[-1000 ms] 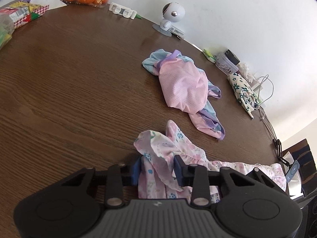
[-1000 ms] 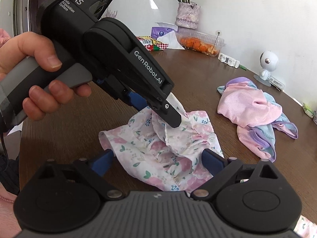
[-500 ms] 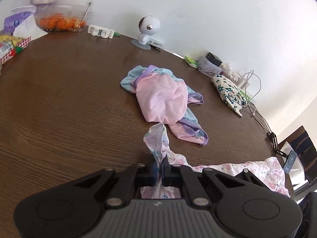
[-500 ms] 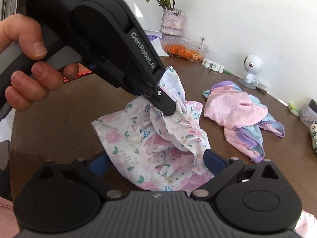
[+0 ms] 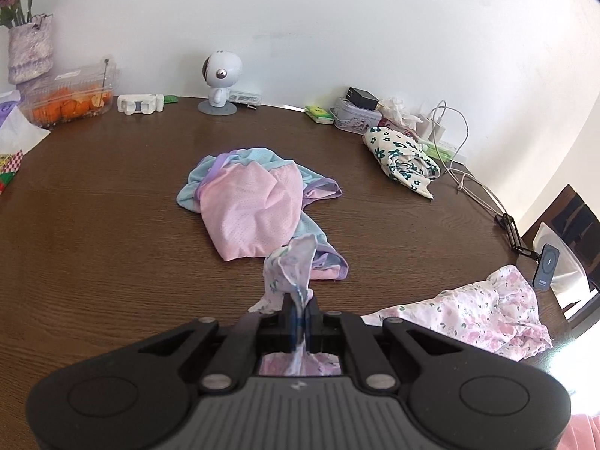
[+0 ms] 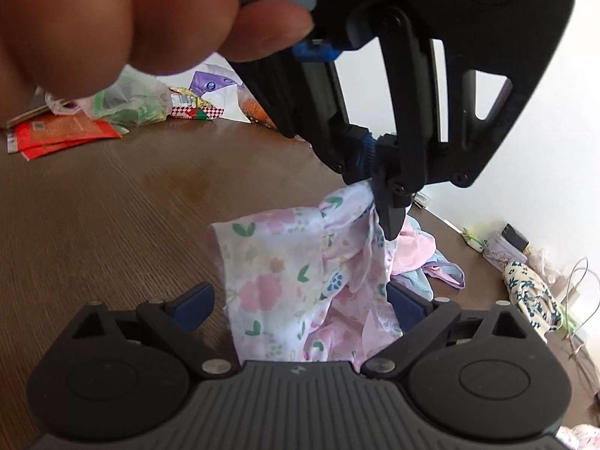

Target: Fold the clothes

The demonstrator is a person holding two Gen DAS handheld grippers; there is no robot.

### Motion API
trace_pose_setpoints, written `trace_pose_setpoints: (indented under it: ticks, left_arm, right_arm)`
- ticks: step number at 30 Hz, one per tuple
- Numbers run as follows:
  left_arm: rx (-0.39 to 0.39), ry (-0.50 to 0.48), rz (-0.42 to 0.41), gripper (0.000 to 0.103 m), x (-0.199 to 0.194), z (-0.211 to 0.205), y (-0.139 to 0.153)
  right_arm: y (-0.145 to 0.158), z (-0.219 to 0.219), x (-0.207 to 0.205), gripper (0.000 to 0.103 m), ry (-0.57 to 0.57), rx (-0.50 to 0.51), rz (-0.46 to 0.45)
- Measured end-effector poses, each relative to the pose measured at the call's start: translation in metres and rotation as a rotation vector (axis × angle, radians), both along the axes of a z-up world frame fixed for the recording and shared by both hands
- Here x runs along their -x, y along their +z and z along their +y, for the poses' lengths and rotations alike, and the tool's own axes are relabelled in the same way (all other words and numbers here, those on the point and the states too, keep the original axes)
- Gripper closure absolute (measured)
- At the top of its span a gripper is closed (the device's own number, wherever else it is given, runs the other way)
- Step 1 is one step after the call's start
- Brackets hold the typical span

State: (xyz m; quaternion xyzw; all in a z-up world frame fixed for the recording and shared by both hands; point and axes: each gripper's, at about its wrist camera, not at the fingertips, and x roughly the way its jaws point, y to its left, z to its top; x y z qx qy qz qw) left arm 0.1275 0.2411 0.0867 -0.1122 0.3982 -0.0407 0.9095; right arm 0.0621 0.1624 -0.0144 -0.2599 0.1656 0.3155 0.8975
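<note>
The left gripper [image 5: 298,313] holds its fingers clamped on a bunched edge of the floral garment [image 6: 300,281], lifted unfolded above the tabletop [image 5: 112,225], the right gripper [image 6: 300,305] fingers wide around it, while the pink garment [image 5: 255,210] lies crumpled beyond.

— Where are we? We take it for a home dining room: a round dark wooden table [image 5: 93,232] against a white wall.

— Agreed. We see a clear plastic box of oranges [image 5: 67,99], a vase of dried roses [image 5: 28,50], and a white charger with cables [image 5: 437,127].
</note>
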Motion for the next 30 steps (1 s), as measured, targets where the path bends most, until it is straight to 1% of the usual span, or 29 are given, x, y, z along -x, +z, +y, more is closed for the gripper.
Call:
trace_pose_setpoints:
  ticks: [3,5,7,8,10,11,13,14,16,19,21,24,26,28,30]
  left_arm:
    - [0.021,-0.005,0.016,0.100,-0.003,0.003,0.001]
    - [0.040,-0.027,0.024,0.100,-0.002,0.002,0.003]
    - [0.047,-0.043,0.024,0.100,-0.001,0.000,0.003]
    - [0.046,-0.044,0.023,0.100,-0.001,0.000,0.003]
    - [0.050,-0.042,0.027,0.100,0.000,0.000,0.003]
    - [0.053,-0.041,0.030,0.100,0.000,0.000,0.002]
    - [0.057,-0.042,0.033,0.100,0.000,0.000,0.002]
    - [0.059,-0.044,0.034,0.100,0.000,0.000,0.002]
    - [0.066,-0.054,0.022,0.100,0.001,-0.004,0.006]
    - [0.076,-0.070,0.004,0.100,0.002,-0.009,0.011]
    - [0.084,-0.080,-0.008,0.099,0.002,-0.013,0.014]
    - [0.095,-0.095,-0.026,0.085,0.003,-0.019,0.019]
    - [0.094,-0.094,-0.046,0.061,0.006,-0.020,0.024]
    - [0.085,-0.078,-0.077,0.051,0.012,-0.018,0.030]
    - [0.075,-0.062,-0.108,0.050,0.018,-0.017,0.037]
  right_arm:
    - [0.002,-0.001,-0.004,0.014,-0.036,-0.028,0.009]
    - [0.002,-0.001,-0.008,0.019,-0.054,-0.035,0.019]
    - [0.000,-0.003,-0.014,0.032,-0.063,-0.048,0.043]
    - [0.001,-0.004,-0.011,0.035,-0.067,-0.056,0.056]
    - [0.002,-0.008,-0.008,0.057,-0.074,-0.077,0.073]
    - [0.002,-0.010,-0.008,0.061,-0.080,-0.081,0.073]
    - [0.002,-0.013,-0.008,0.077,-0.076,-0.094,0.086]
    - [0.003,-0.014,-0.009,0.080,-0.077,-0.104,0.097]
    - [0.005,-0.019,-0.011,0.089,-0.081,-0.130,0.116]
    - [0.010,-0.030,-0.015,0.093,-0.090,-0.183,0.155]
    - [0.014,-0.038,-0.018,0.093,-0.097,-0.231,0.188]
    - [0.018,-0.052,-0.023,0.094,-0.113,-0.314,0.249]
    - [0.020,-0.063,-0.025,0.094,-0.130,-0.373,0.293]
    - [0.021,-0.076,-0.026,0.094,-0.149,-0.447,0.339]
    - [0.022,-0.090,-0.027,0.094,-0.170,-0.524,0.376]
